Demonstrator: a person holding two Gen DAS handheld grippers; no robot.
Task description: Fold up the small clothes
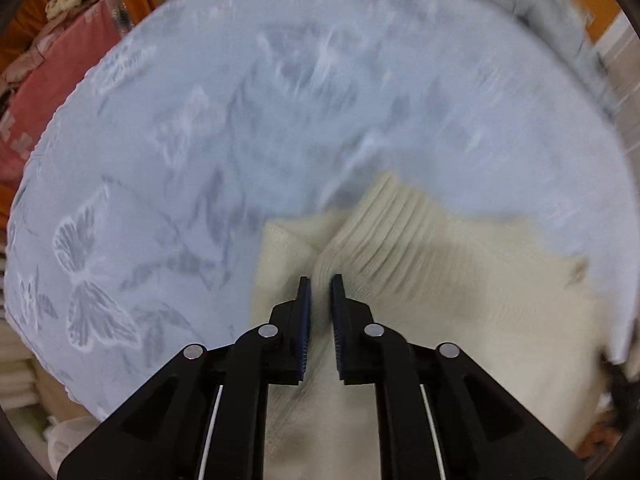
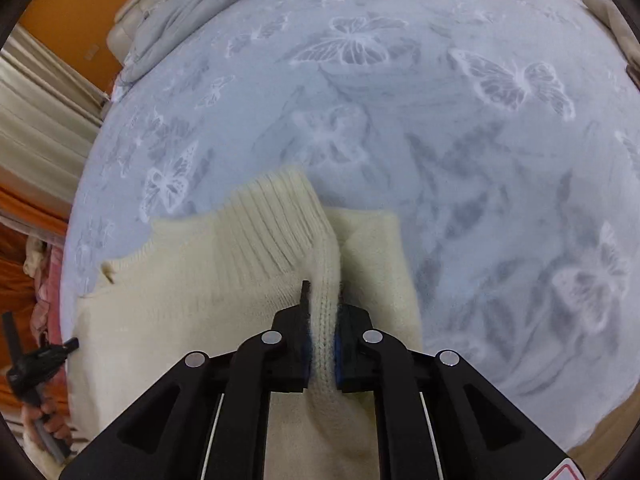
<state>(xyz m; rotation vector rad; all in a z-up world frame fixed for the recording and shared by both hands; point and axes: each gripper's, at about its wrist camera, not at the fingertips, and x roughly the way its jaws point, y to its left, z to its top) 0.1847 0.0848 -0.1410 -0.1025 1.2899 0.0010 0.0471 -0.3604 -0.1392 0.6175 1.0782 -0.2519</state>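
Note:
A cream knitted sweater (image 2: 168, 288) lies on a pale blue bedsheet with a butterfly print (image 2: 440, 120). My right gripper (image 2: 322, 296) is shut on a thick knitted fold of the sweater, with the ribbed cuff (image 2: 276, 216) stretching ahead of the fingers. In the left wrist view the same sweater (image 1: 460, 300) lies under and right of my left gripper (image 1: 320, 284). Its jaws stand a narrow gap apart over the cloth, and nothing shows between them. The left view is motion-blurred. The left gripper also shows at the left edge of the right wrist view (image 2: 40, 360), held by a hand.
A crumpled grey-blue quilt (image 2: 192, 4) lies at the far end of the bed by an orange wall. Pink bedding (image 1: 52, 80) and folded cream textiles (image 1: 16, 372) lie beside the bed on the left. The bed's edge curves round the sweater.

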